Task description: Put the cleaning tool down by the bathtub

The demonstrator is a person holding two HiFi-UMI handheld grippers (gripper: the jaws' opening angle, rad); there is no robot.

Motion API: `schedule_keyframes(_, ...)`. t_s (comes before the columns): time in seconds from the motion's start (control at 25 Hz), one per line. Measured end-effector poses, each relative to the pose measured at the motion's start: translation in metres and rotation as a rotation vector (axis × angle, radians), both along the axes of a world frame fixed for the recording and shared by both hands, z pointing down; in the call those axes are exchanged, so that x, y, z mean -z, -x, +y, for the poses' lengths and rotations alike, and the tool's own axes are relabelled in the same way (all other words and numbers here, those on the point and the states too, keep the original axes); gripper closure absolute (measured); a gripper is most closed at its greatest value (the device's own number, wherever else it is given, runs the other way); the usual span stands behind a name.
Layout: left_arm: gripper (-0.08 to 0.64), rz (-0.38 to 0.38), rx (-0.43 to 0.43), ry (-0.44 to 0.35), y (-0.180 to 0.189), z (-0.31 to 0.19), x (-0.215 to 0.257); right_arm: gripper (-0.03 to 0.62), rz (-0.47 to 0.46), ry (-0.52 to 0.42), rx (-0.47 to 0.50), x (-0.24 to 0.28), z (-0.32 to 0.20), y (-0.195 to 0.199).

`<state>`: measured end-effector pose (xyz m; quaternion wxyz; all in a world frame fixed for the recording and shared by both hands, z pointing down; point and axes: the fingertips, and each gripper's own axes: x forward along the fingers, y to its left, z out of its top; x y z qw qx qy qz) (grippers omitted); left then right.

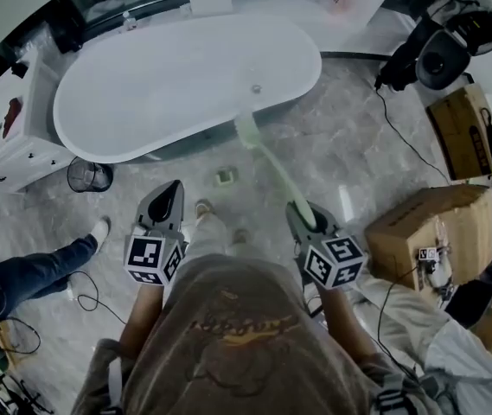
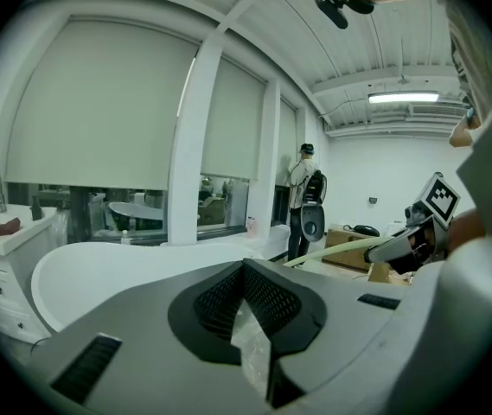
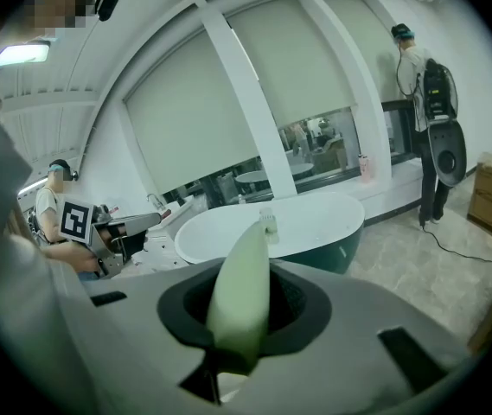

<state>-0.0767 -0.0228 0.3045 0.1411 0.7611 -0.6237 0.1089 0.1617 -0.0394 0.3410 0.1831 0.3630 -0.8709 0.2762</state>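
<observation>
While the person stands over the grey floor (image 1: 341,137), the left gripper (image 1: 166,204) hangs with its jaws closed together and nothing between them. Just beside it, the right gripper (image 1: 302,217) is clamped on the pale green handle of the cleaning tool (image 1: 271,167), which slants away from the jaws. Farther out, its brush head lies against the near edge of the white bathtub (image 1: 168,85); contact cannot be told.

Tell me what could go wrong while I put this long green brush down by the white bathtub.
The right gripper holds the long pale green brush only at its handle end, so the far head could swing and knock the white bathtub rim. The black cable on the floor nearby could snag feet.
</observation>
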Motion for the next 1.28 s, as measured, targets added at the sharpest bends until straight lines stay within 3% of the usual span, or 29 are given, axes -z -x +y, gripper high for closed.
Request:
schedule_keyframes(0.6, 0.56, -0.007, -0.056, 0.027, 0.032, -0.051, -0.025, 0.525, -0.002, 0.009, -0.029, -0.018, -0.041, 0.043)
schedule_keyframes(1.28, 0.559, 0.019, -0.103, 0.072, 0.05, -0.093, -0.088, 0.525, 0.048, 0.098, -0.043, -0.095, -0.06, 0.069)
